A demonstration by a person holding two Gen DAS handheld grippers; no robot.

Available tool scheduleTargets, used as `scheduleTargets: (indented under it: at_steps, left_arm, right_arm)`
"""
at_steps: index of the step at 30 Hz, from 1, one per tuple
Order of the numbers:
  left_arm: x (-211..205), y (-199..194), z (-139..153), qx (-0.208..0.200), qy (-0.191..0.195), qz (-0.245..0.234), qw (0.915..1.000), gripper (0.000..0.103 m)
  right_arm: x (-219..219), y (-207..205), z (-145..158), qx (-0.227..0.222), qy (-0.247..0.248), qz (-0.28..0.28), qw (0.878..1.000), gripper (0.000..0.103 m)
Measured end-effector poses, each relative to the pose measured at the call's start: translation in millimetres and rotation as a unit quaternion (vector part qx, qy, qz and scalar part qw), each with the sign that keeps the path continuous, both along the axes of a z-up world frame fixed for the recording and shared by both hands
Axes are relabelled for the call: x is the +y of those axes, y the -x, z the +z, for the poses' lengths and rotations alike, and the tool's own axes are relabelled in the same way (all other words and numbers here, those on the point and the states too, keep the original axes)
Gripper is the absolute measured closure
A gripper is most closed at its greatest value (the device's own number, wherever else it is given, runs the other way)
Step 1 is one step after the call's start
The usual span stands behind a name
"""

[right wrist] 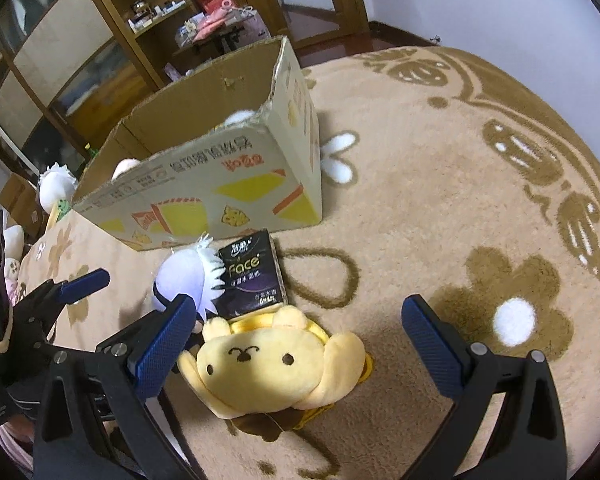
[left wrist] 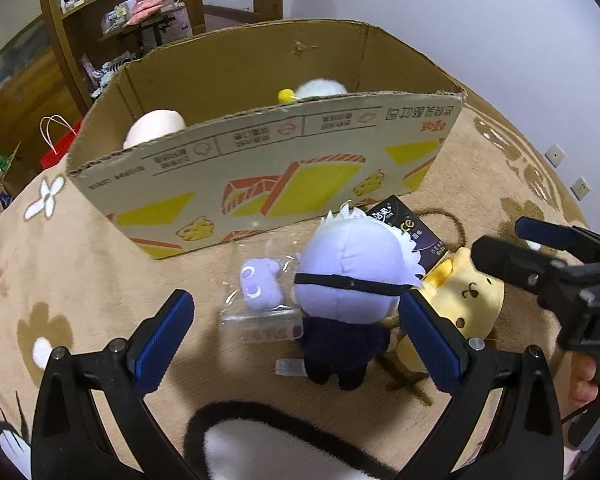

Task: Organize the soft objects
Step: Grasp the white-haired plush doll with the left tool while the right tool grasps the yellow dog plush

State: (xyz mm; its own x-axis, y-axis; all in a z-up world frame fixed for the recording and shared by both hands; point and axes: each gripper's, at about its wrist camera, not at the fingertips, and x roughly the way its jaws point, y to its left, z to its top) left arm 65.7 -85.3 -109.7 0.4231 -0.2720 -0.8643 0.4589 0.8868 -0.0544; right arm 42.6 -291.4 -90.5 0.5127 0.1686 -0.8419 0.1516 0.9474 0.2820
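A white-haired doll with a black blindfold point(left wrist: 350, 280) lies on the rug, between the open fingers of my left gripper point(left wrist: 296, 334). A small purple toy in a clear bag point(left wrist: 260, 284) lies to its left. A yellow dog plush point(right wrist: 268, 364) lies between the open fingers of my right gripper point(right wrist: 300, 340); it also shows in the left wrist view point(left wrist: 466, 296). A black tissue pack point(right wrist: 252, 276) lies behind both. An open cardboard box point(left wrist: 260, 168) beyond holds a white plush point(left wrist: 320, 88) and a pale round one point(left wrist: 156, 128).
The beige flower-pattern rug point(right wrist: 440, 208) stretches to the right. A wooden shelf unit point(right wrist: 112, 40) and a cluttered desk stand behind the box. More plush toys point(right wrist: 56, 184) sit left of the box. A black-and-white furry shape point(left wrist: 260, 440) lies under my left gripper.
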Motion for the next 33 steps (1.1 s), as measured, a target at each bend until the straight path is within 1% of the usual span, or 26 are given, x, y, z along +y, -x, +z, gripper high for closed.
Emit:
scheduleTargets:
  at_steps: [4,12,14,18,22,23,25,26,27,30,33]
  left_arm:
    - [-3,-1,-4,0.008,0.006,-0.007,0.9999,0.002]
    - [-16,0,-13,0.009,-0.005,-0.027,0.9996,0.002]
    - [-20,-1,-17,0.018,-0.007,-0.032,0.9993,0.002]
    - [-19,-4,-21,0.028,0.003,-0.024,0.9993,0.003]
    - [-16,-4,-23,0.037,0.018,-0.019,0.999,0.012]
    - [-17,-5,-23,0.039,0.019,-0.02,0.9988,0.017]
    - [-19,-4,-23,0.036,0.016,-0.026,0.9989,0.02]
    - [-20,-3,-23,0.032,0.015,-0.029,0.999,0.024]
    - [-21,-3,-23,0.031,0.014,-0.031,0.9989,0.029]
    - [-27,0,-23,0.032,0.008,-0.041,0.9986,0.037]
    - [-32,0,-24,0.032,0.006,-0.044,0.9985,0.04]
  right_arm:
    - [1,-2,-6,0.012,-0.003,0.006,1.0,0.0]
    - [-5,-4,-15,0.03,-0.024,-0.003,0.999,0.0]
    - [-6,-5,-17,0.032,-0.024,-0.005,0.999,0.0]
    - [-6,-7,-22,0.041,-0.029,-0.001,0.999,0.0]
    - [-2,-8,-25,0.049,-0.033,0.007,0.998,0.0]
    - [-1,-8,-26,0.051,-0.034,0.009,0.998,0.0]
    - [1,-9,-28,0.055,-0.039,0.012,0.998,0.0]
    - [1,-9,-29,0.056,-0.042,0.014,0.997,0.0]
    - [2,-9,-30,0.058,-0.046,0.016,0.997,0.003]
    - [3,-8,-33,0.066,-0.053,0.018,0.996,0.007]
    - [4,-8,-35,0.07,-0.059,0.02,0.996,0.011]
